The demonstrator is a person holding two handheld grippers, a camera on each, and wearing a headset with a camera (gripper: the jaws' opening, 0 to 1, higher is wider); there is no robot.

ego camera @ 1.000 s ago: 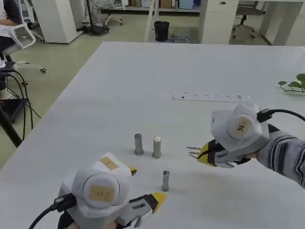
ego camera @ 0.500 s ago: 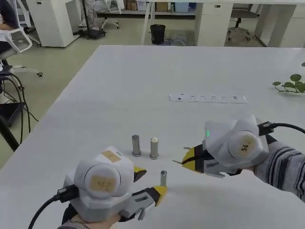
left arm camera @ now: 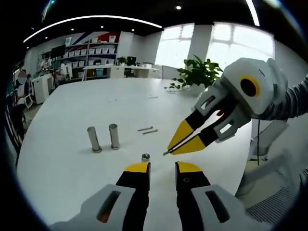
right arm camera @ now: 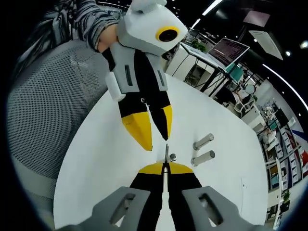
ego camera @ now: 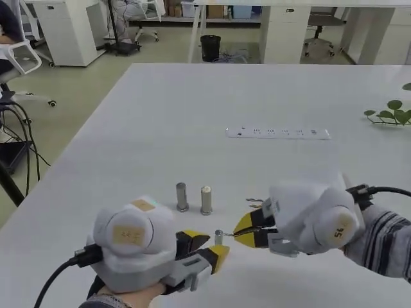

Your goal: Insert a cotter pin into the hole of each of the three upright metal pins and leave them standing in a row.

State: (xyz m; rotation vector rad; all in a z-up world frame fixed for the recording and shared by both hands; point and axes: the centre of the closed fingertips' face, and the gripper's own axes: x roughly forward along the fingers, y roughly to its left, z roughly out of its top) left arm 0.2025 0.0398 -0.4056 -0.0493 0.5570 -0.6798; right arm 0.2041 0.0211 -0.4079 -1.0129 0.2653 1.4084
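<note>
L claw point(left arm camera: 163, 166) is seen released: jaws apart, nothing held. The near pin point(left arm camera: 145, 157) stands upright on the counter point(ego camera: 192, 115), just ahead of the gap and not clasped. R claw point(right arm camera: 164, 168) is clenched on a cotter point(right arm camera: 166, 153), which is held lengthwise w/ its tip poking fwd, just beside the near pin's top. Contact btwn tip and pin can't be told.

Risks, as judged:
- The near pin is unsupported, so an off-axis push from the cotter would prob. tip it or slide it.
- If the hole faces another way, the cotter would be driven against solid wall.
- A thin cotter could be twisted in the grip under side load.
- If L claw is closed skewed, the pin could be knocked over.

Hard to see: the hole isn't made out in any view, as the pin is too small and partly masked by the claws in the head view.

Further off, two far pins point(ego camera: 182, 196) point(ego camera: 205, 199) stand side by side. Whether cotters are already fitted can't be told. The near pin is out of line w/ them, so no row is formed yet. Spare cotters point(left arm camera: 147, 130) lie beyond, apart from the pins. A strip point(ego camera: 277, 133) lies well back.
</note>
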